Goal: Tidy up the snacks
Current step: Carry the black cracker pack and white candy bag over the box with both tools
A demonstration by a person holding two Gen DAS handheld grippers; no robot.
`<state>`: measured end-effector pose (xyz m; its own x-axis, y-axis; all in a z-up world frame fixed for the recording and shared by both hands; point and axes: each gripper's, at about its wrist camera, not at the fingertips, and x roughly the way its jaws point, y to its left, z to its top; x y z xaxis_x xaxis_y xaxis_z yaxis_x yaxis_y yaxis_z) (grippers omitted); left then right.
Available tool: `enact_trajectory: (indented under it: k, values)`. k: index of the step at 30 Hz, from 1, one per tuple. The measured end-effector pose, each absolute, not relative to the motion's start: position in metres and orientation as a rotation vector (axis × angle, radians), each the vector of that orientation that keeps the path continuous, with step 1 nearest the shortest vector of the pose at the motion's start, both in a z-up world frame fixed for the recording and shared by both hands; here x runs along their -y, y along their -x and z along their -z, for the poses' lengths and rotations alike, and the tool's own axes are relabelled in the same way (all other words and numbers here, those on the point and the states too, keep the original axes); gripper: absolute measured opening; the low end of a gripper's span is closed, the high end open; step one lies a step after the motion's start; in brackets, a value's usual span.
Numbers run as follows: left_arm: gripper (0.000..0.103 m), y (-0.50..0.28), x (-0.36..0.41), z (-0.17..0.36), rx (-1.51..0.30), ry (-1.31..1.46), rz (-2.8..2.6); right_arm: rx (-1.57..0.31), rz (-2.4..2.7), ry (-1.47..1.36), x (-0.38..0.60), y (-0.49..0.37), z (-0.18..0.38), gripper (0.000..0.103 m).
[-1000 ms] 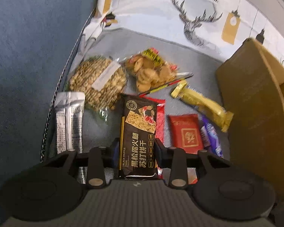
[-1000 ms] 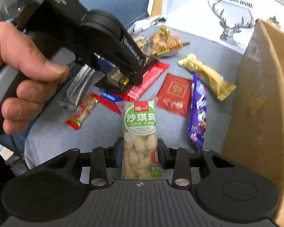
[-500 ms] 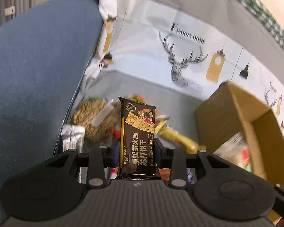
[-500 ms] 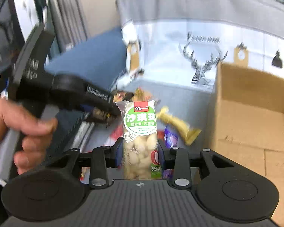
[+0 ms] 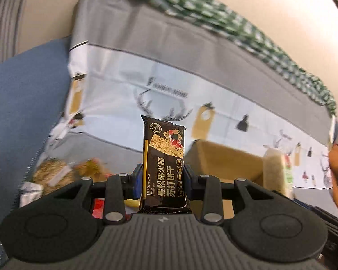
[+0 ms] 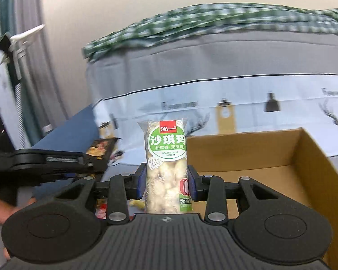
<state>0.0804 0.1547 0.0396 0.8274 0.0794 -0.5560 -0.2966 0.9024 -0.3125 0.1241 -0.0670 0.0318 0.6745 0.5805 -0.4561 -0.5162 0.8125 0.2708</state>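
My left gripper [image 5: 161,181] is shut on a black cracker pack [image 5: 164,157] and holds it upright, lifted above the bed. My right gripper [image 6: 166,181] is shut on a clear pack of pale puffed snack with a green label [image 6: 166,157], held upright in front of the open cardboard box [image 6: 281,175]. The box also shows in the left wrist view [image 5: 225,159], to the right of the cracker pack. The right gripper's snack pack shows at the right there [image 5: 276,171]. The left gripper with its black pack shows at the left of the right wrist view [image 6: 99,150].
Several loose snacks lie on the grey bedspread at the lower left, among them a bag of nuts [image 5: 51,175] and a silver sachet [image 5: 30,193]. A deer-print sheet [image 5: 169,103] hangs behind. A blue surface [image 5: 22,112] lies to the left.
Both grippers have lifted their packs up off the bed and tilted upward; the loose snacks have dropped low in view and the box has come in front of the right gripper.
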Motion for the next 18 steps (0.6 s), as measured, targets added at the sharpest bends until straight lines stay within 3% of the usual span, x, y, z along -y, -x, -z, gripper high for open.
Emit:
enact_trajectory:
  k: [18]
  values:
    - [0.039, -0.098, -0.051, -0.039, -0.527, 0.338, 0.059, -0.556, -0.255, -0.188, 0.175, -0.165, -0.013, 0.038]
